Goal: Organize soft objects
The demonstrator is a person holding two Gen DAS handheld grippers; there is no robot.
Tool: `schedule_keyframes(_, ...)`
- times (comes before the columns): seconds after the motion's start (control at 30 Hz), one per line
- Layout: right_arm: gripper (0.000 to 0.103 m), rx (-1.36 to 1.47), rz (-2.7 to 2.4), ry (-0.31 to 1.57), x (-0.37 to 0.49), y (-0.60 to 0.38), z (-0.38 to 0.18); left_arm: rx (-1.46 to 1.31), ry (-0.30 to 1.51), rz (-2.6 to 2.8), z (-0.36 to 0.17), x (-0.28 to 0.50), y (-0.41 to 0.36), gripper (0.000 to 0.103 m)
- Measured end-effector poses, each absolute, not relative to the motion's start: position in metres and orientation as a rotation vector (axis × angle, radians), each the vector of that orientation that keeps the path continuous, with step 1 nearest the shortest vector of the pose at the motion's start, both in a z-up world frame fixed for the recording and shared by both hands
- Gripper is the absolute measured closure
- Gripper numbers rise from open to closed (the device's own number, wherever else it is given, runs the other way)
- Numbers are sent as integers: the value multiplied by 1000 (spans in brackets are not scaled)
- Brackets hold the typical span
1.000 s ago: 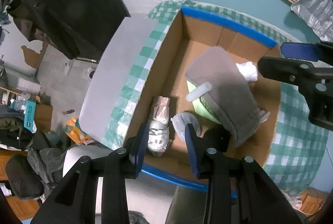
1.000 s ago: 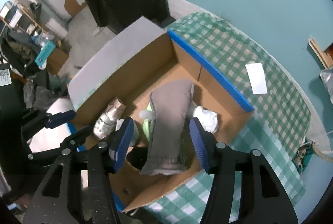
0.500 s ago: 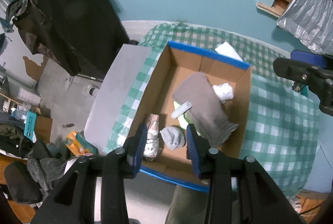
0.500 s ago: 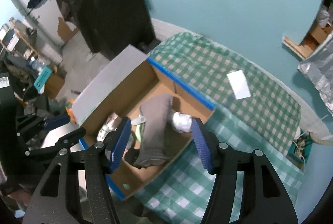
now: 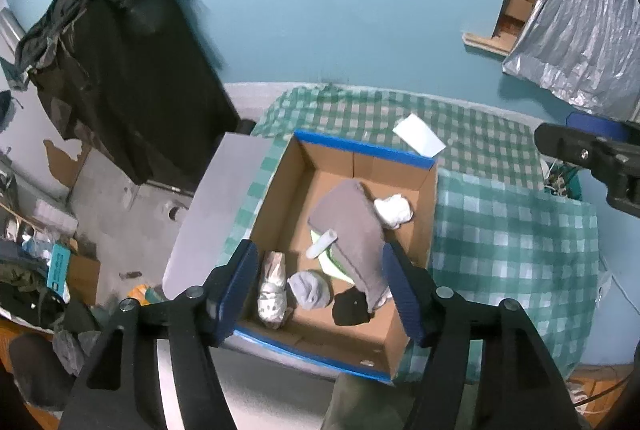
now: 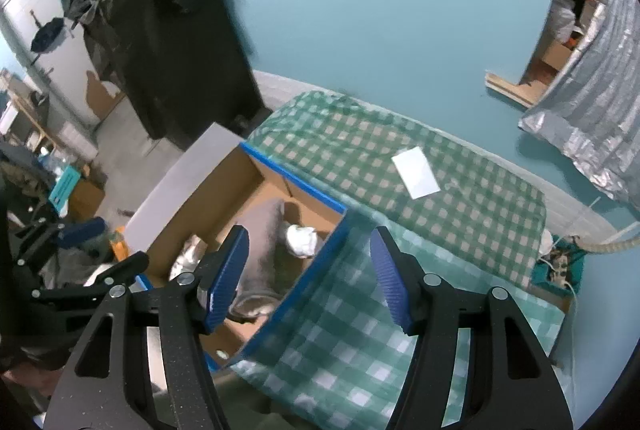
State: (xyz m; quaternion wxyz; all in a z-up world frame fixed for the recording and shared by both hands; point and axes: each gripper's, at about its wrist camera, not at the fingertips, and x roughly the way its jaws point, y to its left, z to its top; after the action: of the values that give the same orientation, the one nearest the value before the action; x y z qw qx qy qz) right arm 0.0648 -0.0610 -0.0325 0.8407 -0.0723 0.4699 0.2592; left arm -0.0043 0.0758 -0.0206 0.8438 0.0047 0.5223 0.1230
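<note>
Both my tools, left (image 5: 320, 288) and right (image 6: 308, 278), hang wide and empty above the box (image 5: 428, 198); the grey cloth (image 5: 352, 230) below looks light and floppy, best pinched mid-fold.

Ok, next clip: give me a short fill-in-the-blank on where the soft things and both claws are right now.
1. The long grey cloth lies inside the ____ box.
2. The left claw is ____ and holds nothing.
3. The white paper lies on the ____ tablecloth, outside the box.
4. The right claw holds ____.

Missing words: cardboard; open; checked; nothing
</note>
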Motion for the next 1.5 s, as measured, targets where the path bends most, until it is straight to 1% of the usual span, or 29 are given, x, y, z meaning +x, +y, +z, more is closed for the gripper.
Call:
schedule_keyframes(0.07, 40, -146, 530, 986, 62, -68, -30, 3, 1091, 247, -17, -5, 72, 35)
schedule_keyframes(0.13, 40, -142, 514, 983, 61, -74, -30, -7, 1075, 240, -13, -6, 69, 24)
schedule_keyframes(0.3, 40, -111, 484, 983, 54, -90, -29, -13, 1045, 221, -7, -8, 59, 22)
schedule_keyframes(0.37, 40, -95, 474, 984, 51, -97, -29, -11, 1049, 217, -7, -8, 55, 19)
schedule_keyframes(0.4, 40, -86, 469, 985, 50, -101, -29, -9, 1049, 217, -6, -8, 54, 16)
schedule_keyframes(0.73, 40, -65, 426, 968, 42, -120, -23, 2, 1034, 198, -3, -7, 40, 16)
schedule_keyframes(1.5, 40, -50, 422, 966, 40, -128, -21, 29, 1074, 208, -6, -7, 26, 16)
